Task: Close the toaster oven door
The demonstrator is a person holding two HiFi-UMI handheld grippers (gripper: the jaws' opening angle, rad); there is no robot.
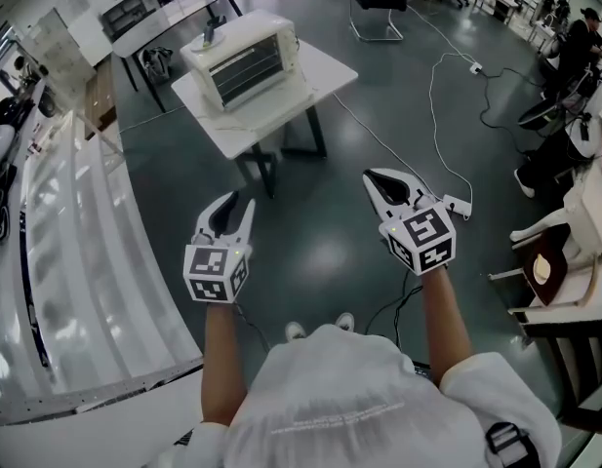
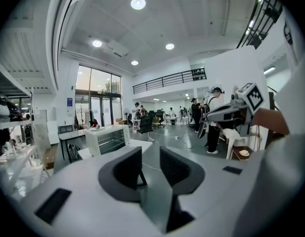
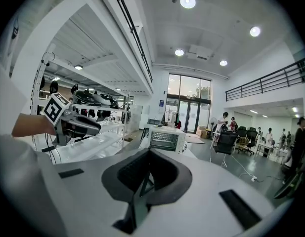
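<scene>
Ahead, in the upper left of the head view, the toaster oven (image 1: 244, 58) sits on a small white table (image 1: 325, 66), well apart from both grippers; its door looks dropped forward, though that is hard to tell from here. Left gripper (image 1: 234, 213) — jaws spread wide, nothing between them; right gripper (image 1: 386, 188) — jaws pressed together, empty. Best to step close first, then lift the door's front edge from beneath and ease it upright. Glossy grey floor (image 1: 379, 96); a white cable (image 1: 432, 96) trails across it; white shelving (image 1: 76, 222) at far left.

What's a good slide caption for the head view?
Standing back from the toaster oven on its white table: left gripper open, right gripper shut, both empty.
</scene>
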